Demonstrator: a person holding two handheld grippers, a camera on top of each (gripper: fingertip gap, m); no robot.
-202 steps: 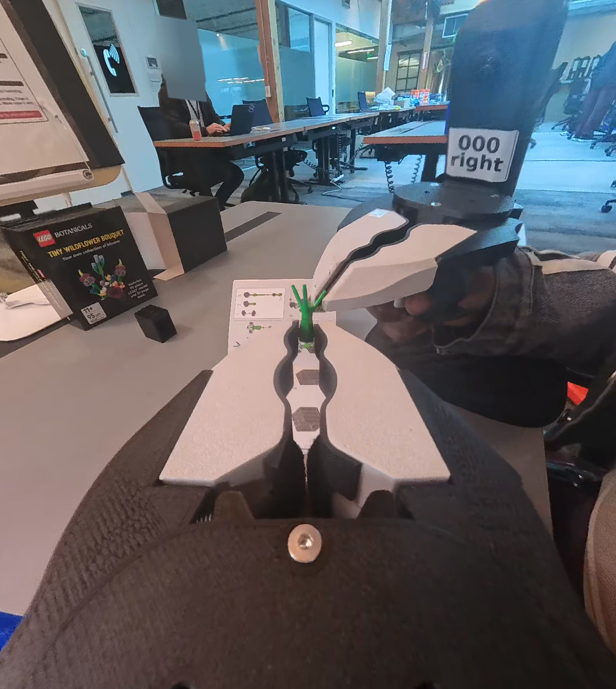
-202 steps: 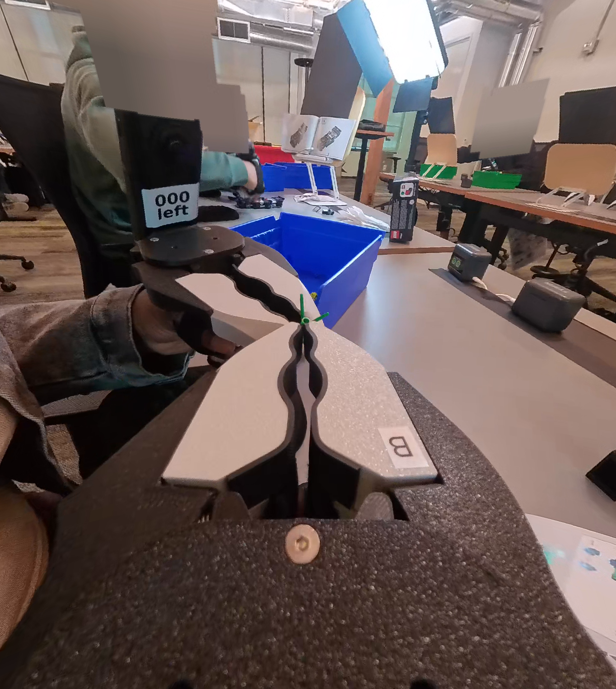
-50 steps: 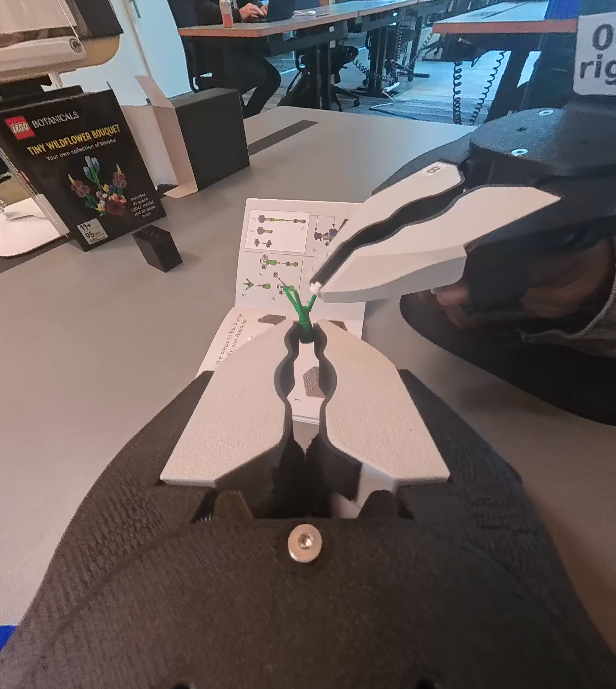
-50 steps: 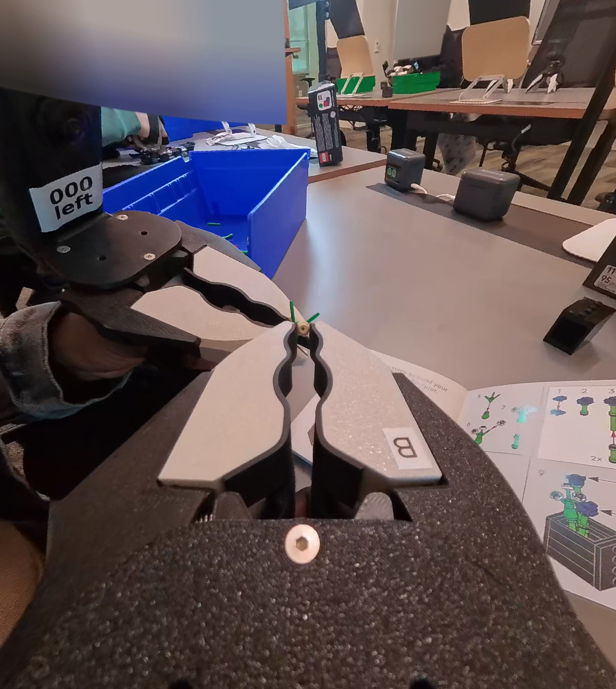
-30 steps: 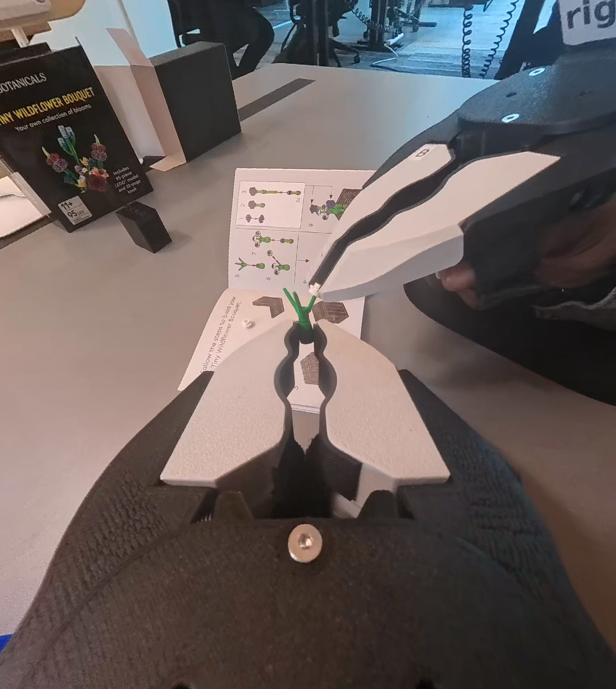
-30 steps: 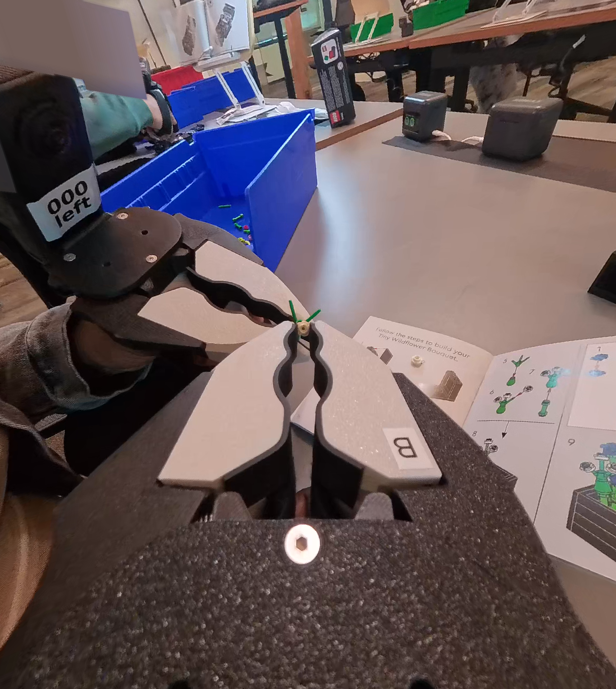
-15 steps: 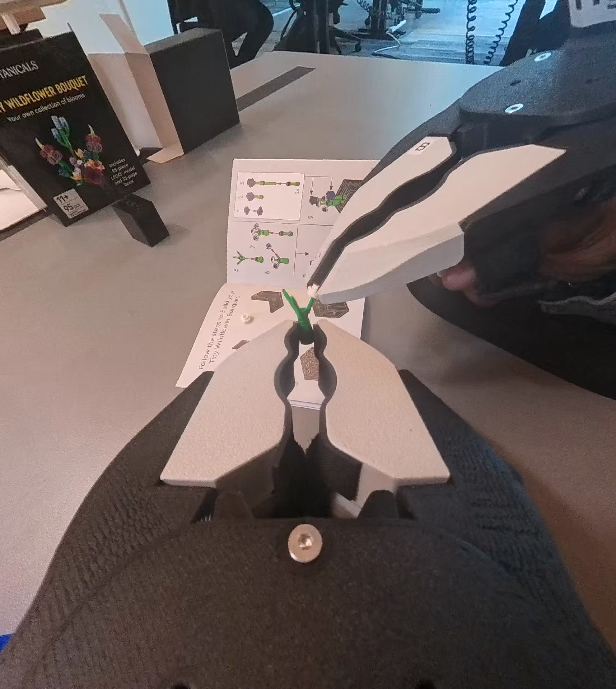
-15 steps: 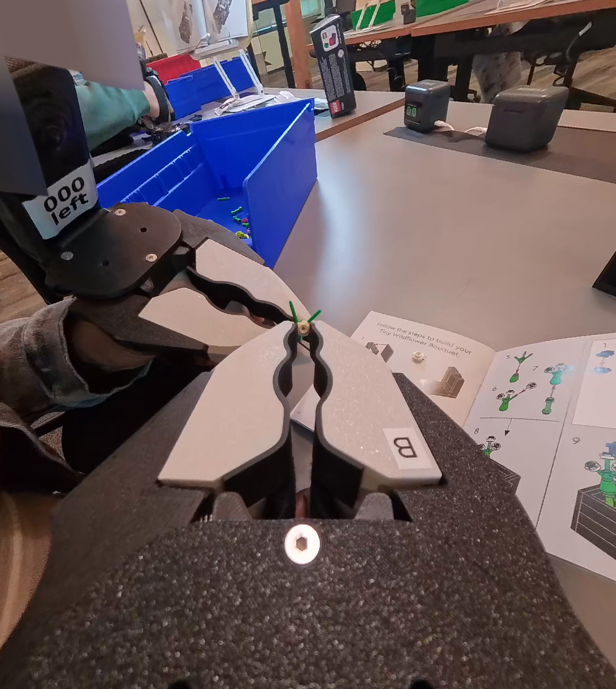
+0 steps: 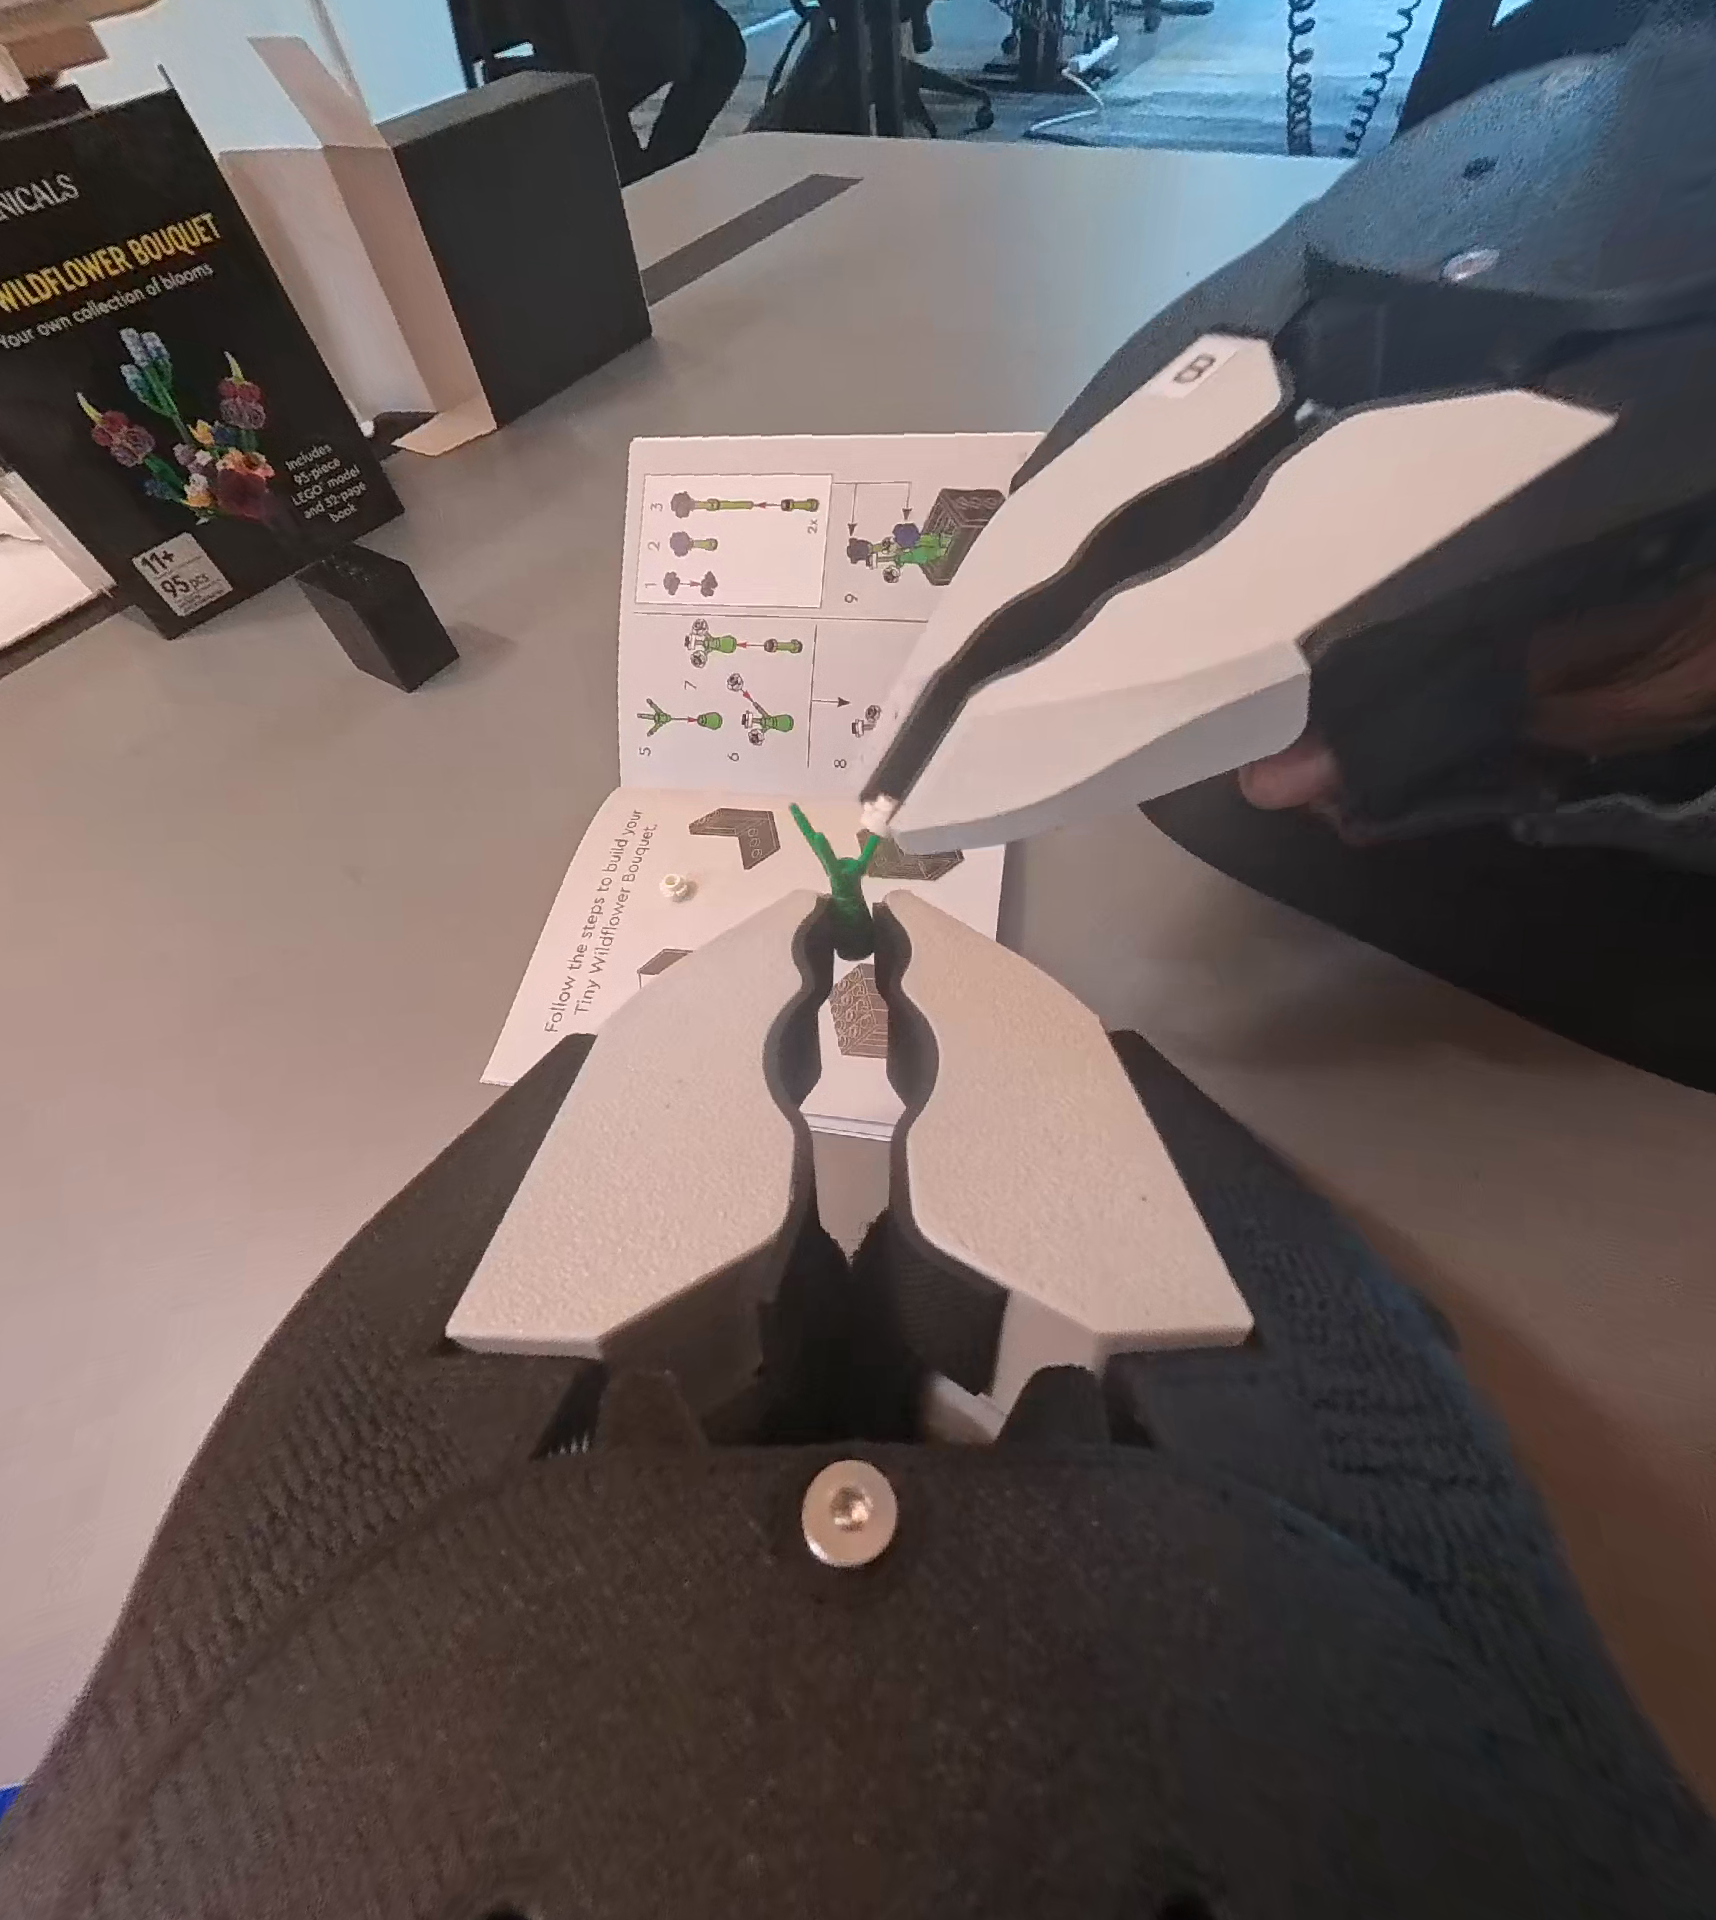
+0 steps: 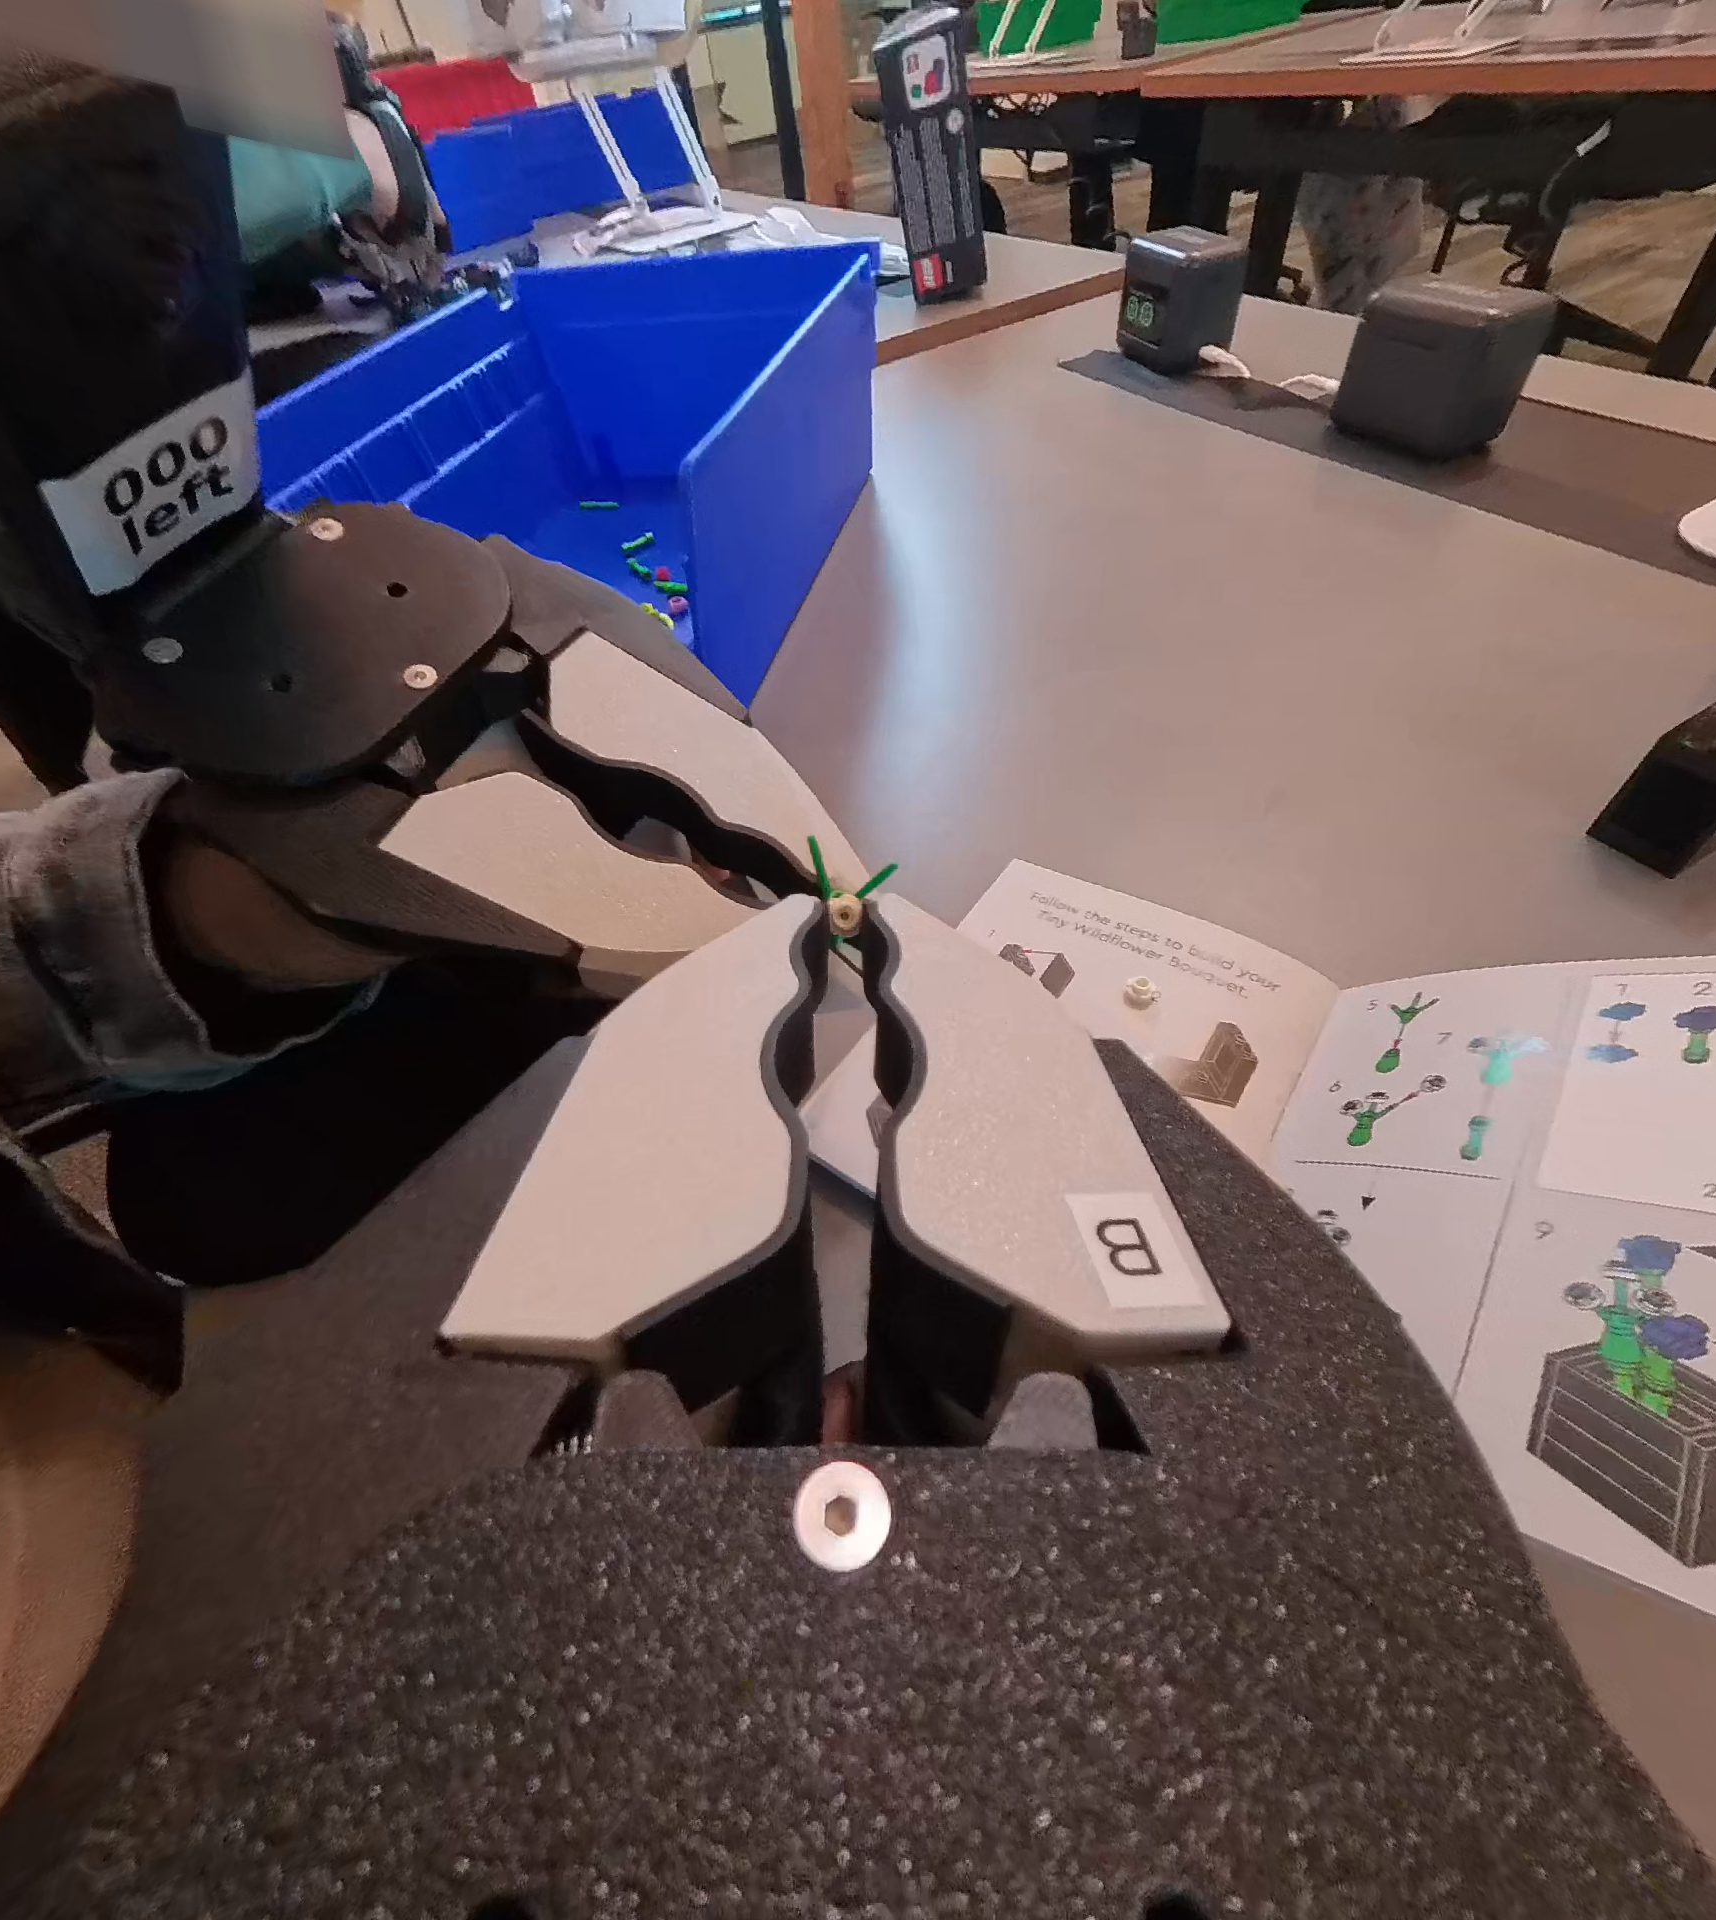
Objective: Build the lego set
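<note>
Our left claw (image 9: pixel 849 914) pinches the green stem (image 9: pixel 841 868) by its thicker base above the booklet (image 9: pixel 729 665), our right claw (image 10: pixel 841 914) pinches a white stud (image 9: pixel 875 812) at one thin prong, both parts seemingly featherlight, slippery and bendable.

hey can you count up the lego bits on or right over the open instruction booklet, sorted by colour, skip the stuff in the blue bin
Green: 1, the green branching stem piece pinched in the left gripper
White: 2, the tiny white round stud in the right gripper tips, and the loose small white round piece lying on the open paper instruction booklet
Total: 3
</note>
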